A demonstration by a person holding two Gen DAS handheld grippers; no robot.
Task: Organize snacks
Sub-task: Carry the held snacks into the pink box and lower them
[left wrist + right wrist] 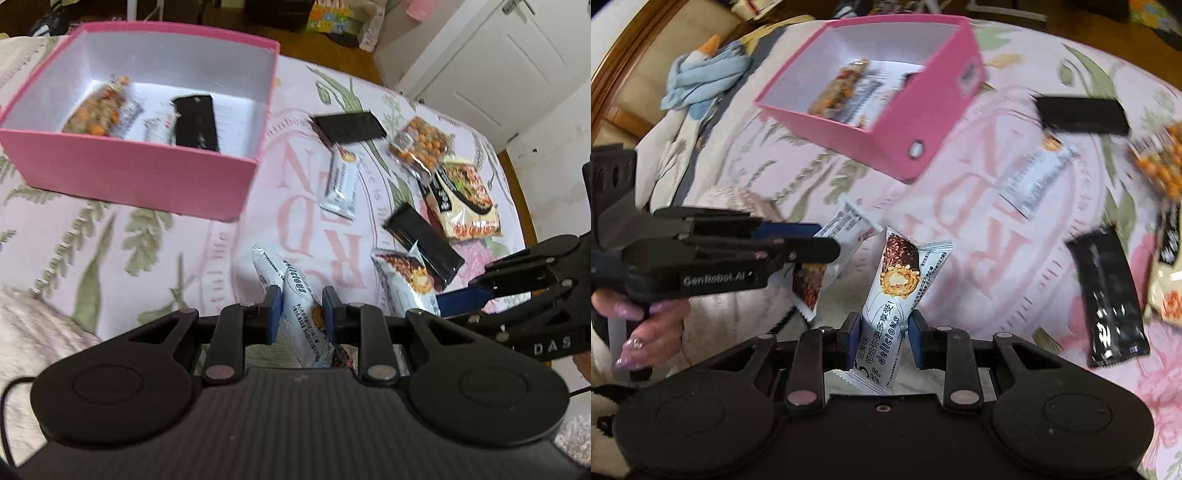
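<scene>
A pink box (147, 177) sits on the floral bedspread and holds a nut mix bag (99, 107), a white bar and a black packet (195, 122); it also shows in the right wrist view (923, 122). My left gripper (301, 314) is shut on a white chocolate-bar wrapper (299, 317). My right gripper (884, 332) is shut on another white chocolate-bar wrapper (901, 280). The right gripper shows at the right of the left view (458, 295), the left gripper at the left of the right view (798, 240).
Loose snacks lie on the bedspread: two black packets (349, 127) (424, 243), a white bar (341, 184), a nut mix bag (421, 144), a noodle pack (465, 199). A blue cloth (701, 74) lies left of the box. A white door (498, 48) stands beyond the bed.
</scene>
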